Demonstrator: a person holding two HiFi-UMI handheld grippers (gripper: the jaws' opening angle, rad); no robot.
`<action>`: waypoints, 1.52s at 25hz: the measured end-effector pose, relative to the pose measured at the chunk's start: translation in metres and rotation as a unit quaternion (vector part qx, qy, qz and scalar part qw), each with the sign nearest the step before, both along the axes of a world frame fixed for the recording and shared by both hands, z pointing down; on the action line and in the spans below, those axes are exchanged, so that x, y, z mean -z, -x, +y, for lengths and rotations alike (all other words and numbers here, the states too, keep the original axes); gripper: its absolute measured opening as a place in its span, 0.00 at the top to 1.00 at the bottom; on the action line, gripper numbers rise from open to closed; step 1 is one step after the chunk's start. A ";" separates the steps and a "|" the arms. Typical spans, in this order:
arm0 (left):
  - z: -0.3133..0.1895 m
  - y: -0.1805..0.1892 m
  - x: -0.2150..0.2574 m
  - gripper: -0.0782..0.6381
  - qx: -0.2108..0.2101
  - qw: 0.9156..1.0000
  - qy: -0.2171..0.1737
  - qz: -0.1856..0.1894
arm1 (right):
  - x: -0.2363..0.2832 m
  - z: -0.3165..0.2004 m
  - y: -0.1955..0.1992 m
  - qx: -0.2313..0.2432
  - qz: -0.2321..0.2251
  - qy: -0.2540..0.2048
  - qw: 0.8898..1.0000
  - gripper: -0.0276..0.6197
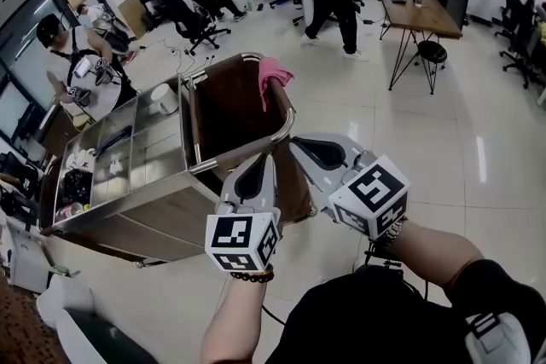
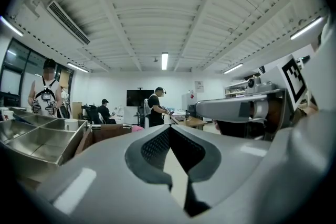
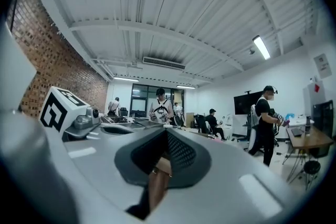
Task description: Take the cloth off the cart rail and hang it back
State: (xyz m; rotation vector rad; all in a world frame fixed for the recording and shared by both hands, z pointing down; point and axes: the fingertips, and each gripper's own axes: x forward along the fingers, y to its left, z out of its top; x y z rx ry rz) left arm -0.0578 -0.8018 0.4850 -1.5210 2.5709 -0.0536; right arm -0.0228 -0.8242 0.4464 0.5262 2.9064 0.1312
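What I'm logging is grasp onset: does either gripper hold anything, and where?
Nothing. The left gripper and right gripper are shut and empty; the pink cloth hangs untouched on the cart rail.

Side by side, the left gripper point(image 1: 258, 163) points to twelve o'clock, the right gripper point(image 1: 301, 146) to ten, both with jaws closed.

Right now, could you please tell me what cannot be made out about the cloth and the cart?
Cloth, head view: small and far; how it lies over the rail is unclear.
Cloth, left gripper view: only a pink sliver above the left gripper's body.
Cart's near corner, head view: covered by the left gripper and right gripper.
Trays' contents, head view: too small.
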 end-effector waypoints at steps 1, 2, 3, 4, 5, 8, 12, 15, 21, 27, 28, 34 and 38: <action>0.000 -0.006 0.000 0.89 0.001 1.000 0.000 -0.003 | 0.001 0.000 -0.004 0.001 0.000 0.000 1.000 0.96; 0.000 -0.011 -0.001 0.89 0.003 1.000 0.000 -0.006 | 0.002 -0.001 -0.008 0.003 -0.001 0.000 1.000 0.96; 0.000 -0.017 -0.003 0.89 0.005 1.000 0.001 -0.010 | 0.002 -0.001 -0.011 0.004 -0.001 0.000 1.000 0.96; -0.001 -0.021 -0.005 0.89 0.008 1.000 0.001 -0.014 | 0.002 -0.003 -0.014 0.005 -0.002 0.000 1.000 0.96; -0.002 -0.025 -0.006 0.89 0.010 1.000 0.001 -0.017 | 0.002 -0.004 -0.017 0.007 -0.003 0.000 1.000 0.96; -0.006 -0.035 -0.008 0.89 0.018 1.000 -0.005 -0.018 | -0.001 -0.012 -0.024 0.015 -0.004 0.002 1.000 0.96; -0.016 -0.053 -0.007 0.89 0.026 0.999 -0.016 -0.026 | -0.007 -0.026 -0.038 0.028 -0.005 0.004 1.000 0.96; -0.024 -0.061 -0.006 0.89 0.038 0.999 -0.022 -0.029 | -0.012 -0.036 -0.047 0.036 -0.009 0.002 0.999 0.96; -0.040 -0.069 -0.009 0.89 0.054 0.998 -0.022 -0.034 | -0.027 -0.054 -0.055 0.048 -0.012 -0.008 0.999 0.96; -0.042 -0.071 -0.010 0.89 0.055 0.998 -0.022 -0.036 | -0.042 -0.054 -0.055 0.050 -0.006 -0.012 0.999 0.96; -0.038 -0.069 -0.010 0.89 0.052 0.998 -0.020 -0.037 | -0.043 -0.049 -0.052 0.049 -0.005 -0.012 0.999 0.96; -0.023 -0.065 -0.007 0.89 0.047 0.998 -0.016 -0.038 | -0.046 -0.031 -0.048 0.041 0.001 -0.014 0.999 0.96; -0.013 -0.060 -0.010 0.89 0.049 0.998 -0.017 -0.029 | -0.045 -0.019 -0.047 0.037 0.001 -0.022 0.999 0.96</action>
